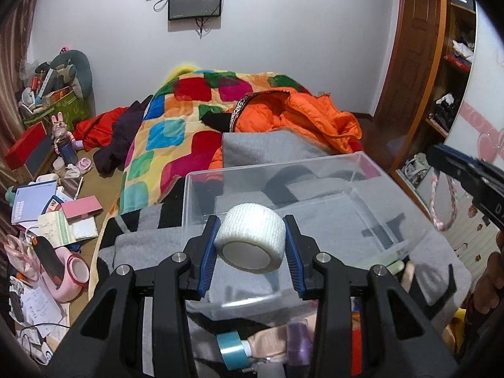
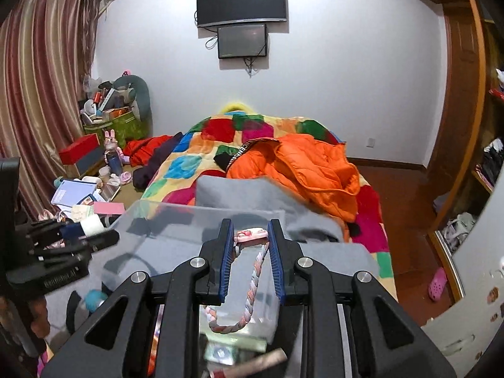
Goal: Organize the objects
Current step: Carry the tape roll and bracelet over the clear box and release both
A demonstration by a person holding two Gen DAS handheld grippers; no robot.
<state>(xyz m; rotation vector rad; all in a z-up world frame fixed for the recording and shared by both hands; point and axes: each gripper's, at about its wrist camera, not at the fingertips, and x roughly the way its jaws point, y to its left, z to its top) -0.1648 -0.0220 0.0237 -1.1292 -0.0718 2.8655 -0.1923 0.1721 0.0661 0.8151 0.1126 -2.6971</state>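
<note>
At the lower centre of the left wrist view, my left gripper (image 1: 251, 242) pinches a white bandage roll (image 1: 251, 242) between its blue pads (image 1: 207, 253), one pad on each curved side, the open core facing the camera. Directly behind the roll sits a clear plastic bin (image 1: 362, 170), resting on a grey blanket (image 1: 267, 148) on the bed. Below the gripper, at the bottom edge, a teal tape roll (image 1: 231, 351) lies among other small items.

At the centre of the right wrist view, my right gripper (image 2: 251, 234) is closed on a pink clip (image 2: 250, 234), from which a braided pink-and-grey cord (image 2: 252, 283) hangs in a loop. The same bin (image 2: 157, 220) lies just beyond and beneath this gripper. An orange jacket (image 2: 302, 170) lies on the patchwork quilt (image 2: 189, 163) further back.
</note>
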